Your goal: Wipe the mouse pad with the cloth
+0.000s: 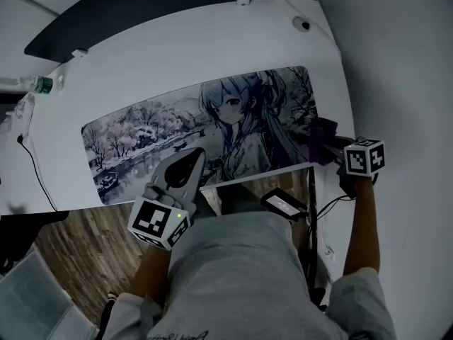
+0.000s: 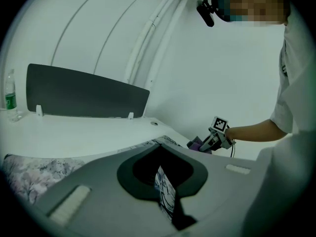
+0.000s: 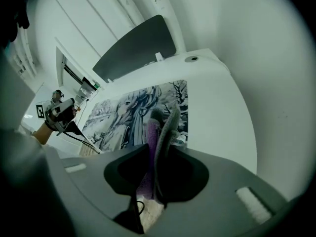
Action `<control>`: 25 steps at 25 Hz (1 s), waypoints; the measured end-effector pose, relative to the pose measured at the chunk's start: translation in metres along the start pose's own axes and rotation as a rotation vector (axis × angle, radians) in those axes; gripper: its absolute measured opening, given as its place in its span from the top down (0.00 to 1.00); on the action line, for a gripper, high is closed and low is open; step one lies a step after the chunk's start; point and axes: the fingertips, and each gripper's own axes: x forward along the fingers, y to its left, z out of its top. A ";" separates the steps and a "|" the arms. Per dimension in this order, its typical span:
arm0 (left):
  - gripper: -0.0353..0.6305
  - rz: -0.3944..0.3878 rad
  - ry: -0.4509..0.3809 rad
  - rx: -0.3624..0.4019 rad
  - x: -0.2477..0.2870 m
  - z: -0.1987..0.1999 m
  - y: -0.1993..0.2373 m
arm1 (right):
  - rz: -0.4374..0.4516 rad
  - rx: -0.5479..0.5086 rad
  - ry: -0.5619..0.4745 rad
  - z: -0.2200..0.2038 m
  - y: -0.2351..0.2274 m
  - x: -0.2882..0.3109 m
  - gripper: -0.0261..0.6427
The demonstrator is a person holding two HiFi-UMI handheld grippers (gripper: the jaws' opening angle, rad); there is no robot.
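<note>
The mouse pad (image 1: 205,129) lies across the tabletop (image 1: 177,55), along its front edge. A bottle (image 1: 32,85) stands at the far left, and a divider panel (image 1: 141,6) runs behind the back edge. The left claw (image 1: 190,158) sits mid-front, with the pad's edge between its jaws. The right claw (image 1: 325,144) is at the pad's right end, with the cloth (image 3: 158,132) between its jaws.

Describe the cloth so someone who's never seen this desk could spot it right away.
On the white desk lies a long mouse pad covered with a printed picture. At its right end, the right gripper holds the cloth between its jaws. It is the only purple-and-grey fabric there, bunched upright, unlike the flat printed pad.
</note>
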 end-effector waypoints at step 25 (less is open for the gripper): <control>0.92 0.091 0.046 -0.037 -0.055 -0.024 0.030 | 0.089 0.027 0.070 -0.020 0.047 0.058 0.82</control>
